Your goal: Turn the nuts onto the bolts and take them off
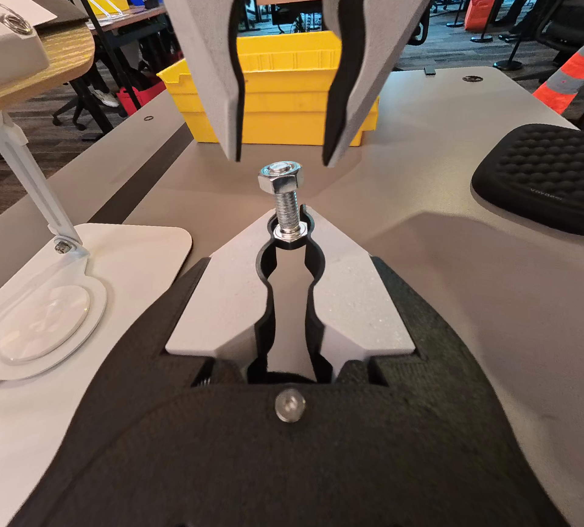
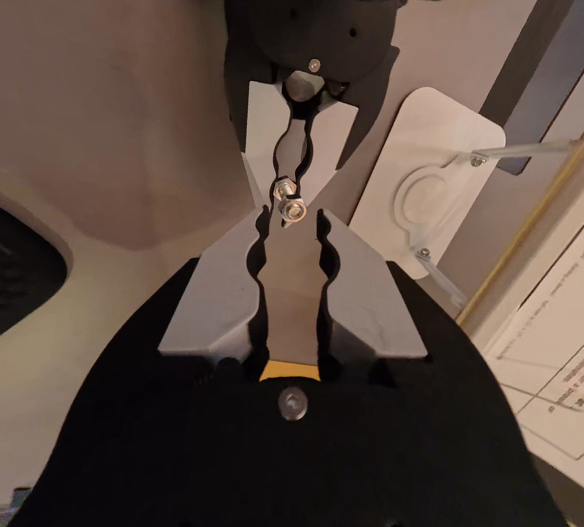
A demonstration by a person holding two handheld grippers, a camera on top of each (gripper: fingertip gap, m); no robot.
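Left gripper is clamped on the bolt at its lower end, fingertips pinched around the head or a lower nut there; can't tell which, it's a hex piece sitting in the notch of the black pads. The bolt stands roughly upright out of the tips, threaded shank bare through the middle. A hex nut sits at the very top of the thread, bolt end about flush with its upper face, so it's on by only a few turns or nearly off. Which of the two, the pictures don't say. Right gripper is spread apart, coming in from above: in the left wrist view its two fingers hang down from 12 o'clock, tips straddling just above the nut, at about 11 and 1 o'clock of it, not touching. The right wrist view agrees: nut sits between the open tips, closer to the left one, gap on both sides. My read: mid-cycle, right claw between grips on the nut, either re-gripping to spin it further down or about to lift it clear. Most of the thread is uncovered, so if threading on, nearly all travel is left; if taking off, it's almost done. Only one bolt visible; yellow bin at 12 o'clock behind, contents hidden. Grey table underneath, black wrist rest at 3 o'clock, white stand base at 9 o'clock.
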